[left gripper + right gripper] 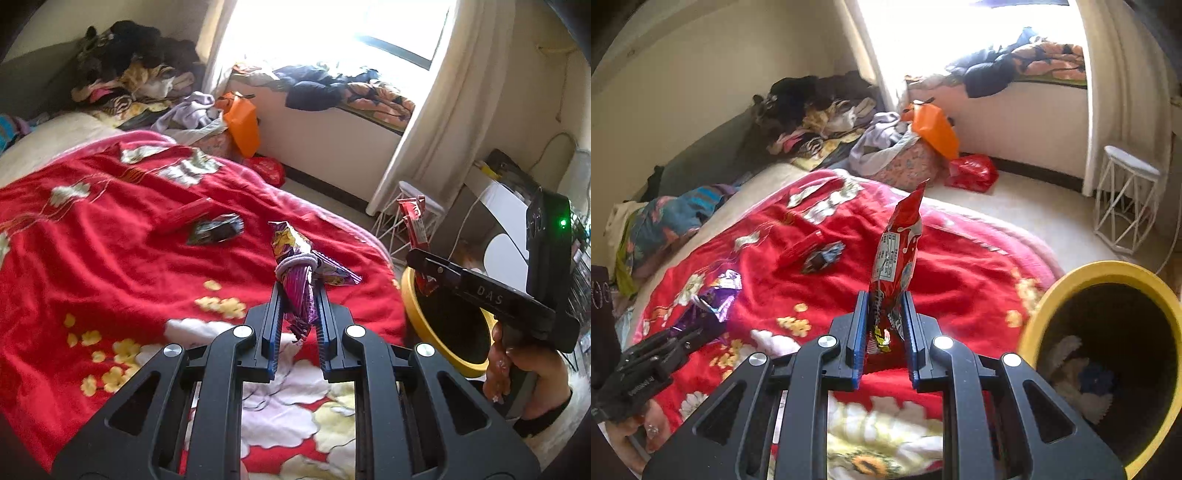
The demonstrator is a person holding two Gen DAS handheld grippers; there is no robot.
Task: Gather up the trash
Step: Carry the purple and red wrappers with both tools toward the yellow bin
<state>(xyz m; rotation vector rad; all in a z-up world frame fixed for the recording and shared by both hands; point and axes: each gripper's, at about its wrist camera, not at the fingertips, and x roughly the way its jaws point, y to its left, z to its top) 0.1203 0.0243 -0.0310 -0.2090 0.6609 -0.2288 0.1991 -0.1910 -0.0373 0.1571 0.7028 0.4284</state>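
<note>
My left gripper (298, 291) is shut on a purple snack wrapper (295, 266) tied with a pale band, held above the red floral blanket (110, 266). My right gripper (884, 299) is shut on a red snack packet (899, 251) that stands upright between its fingers. In the left wrist view that right gripper (419, 264) shows at the right with the red packet (415, 225), over the yellow bin (439, 332). A dark crumpled wrapper (218, 229) and a red wrapper (184, 216) lie on the blanket. The yellow bin (1108, 273) stands at the bed's right edge, with trash inside.
Piled clothes (129, 70) cover the bed's far end. An orange bag (242, 122) and a red bag (267, 168) sit by the window bench (332, 125). A white wire stool (1126, 199) stands on the floor at the right. A person's hand (517, 369) holds the right gripper.
</note>
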